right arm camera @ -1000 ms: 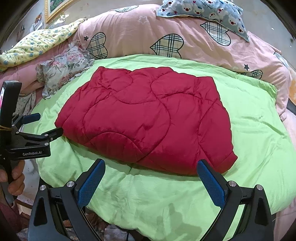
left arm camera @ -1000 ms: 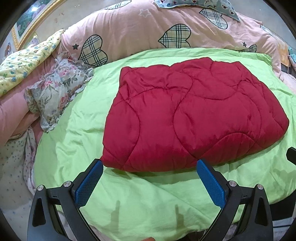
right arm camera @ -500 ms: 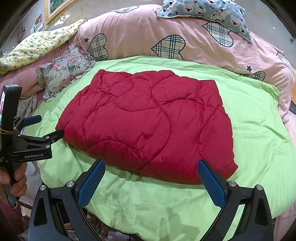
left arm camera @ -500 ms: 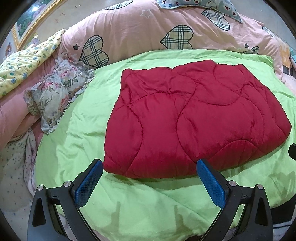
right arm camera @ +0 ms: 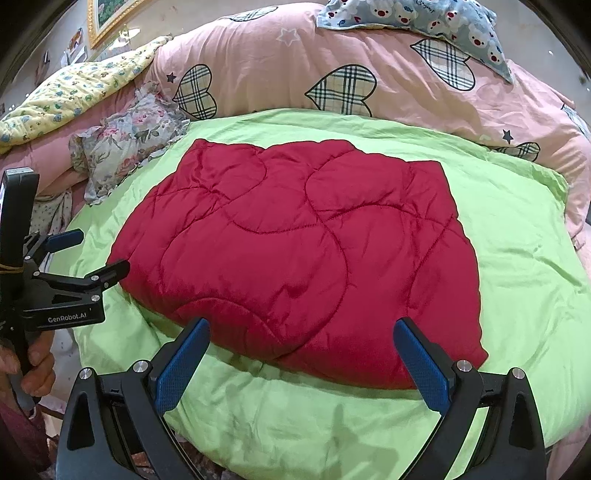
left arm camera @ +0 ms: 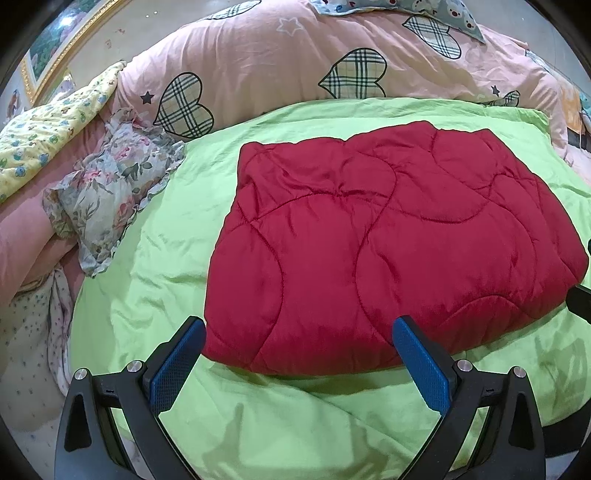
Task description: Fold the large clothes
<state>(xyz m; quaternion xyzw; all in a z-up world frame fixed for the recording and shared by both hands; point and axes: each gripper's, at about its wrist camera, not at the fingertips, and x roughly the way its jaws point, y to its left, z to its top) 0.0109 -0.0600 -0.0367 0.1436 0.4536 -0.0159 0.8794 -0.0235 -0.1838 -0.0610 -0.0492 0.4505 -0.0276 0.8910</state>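
Pink duvet w/ plaid hearts (left arm camera: 280,70) across the back of the bed, bunched up behind everything else. Same pink duvet in right wrist view (right arm camera: 280,62), w/ a blue bear-print pillow (right arm camera: 413,18) lying on top of it at far right.

Lime-green sheet (left arm camera: 280,424) spread over the near part of the bed, wrinkled, front edge hanging toward the cameras; seen in right view too (right arm camera: 528,280).

Red quilted garment (left arm camera: 376,254), folded into a rough rectangle, lying flat on the green sheet about mid-bed, curved stitch lines on top, near edge just past the fingertips in both views. Right view (right arm camera: 295,258): left corner of the red piece close to the left gripper's tips, touching or not – can't tell.

Yellow floral blanket (left arm camera: 48,136) heaped at far left, beside the pink duvet. Floral ruffled pillow (left arm camera: 107,192) just left of the green sheet, well apart from the red piece.

Left gripper (left arm camera: 299,328): blue pads spread wide, nothing between them, hovering at the near-left edge of the red piece. Also seen from the side in right view (right arm camera: 99,254), fingers apart, held by a hand (right arm camera: 35,365) at the frame's left edge.

Right gripper (right arm camera: 301,328): pads spread wide too, empty, over the near edge of the red piece toward its right half
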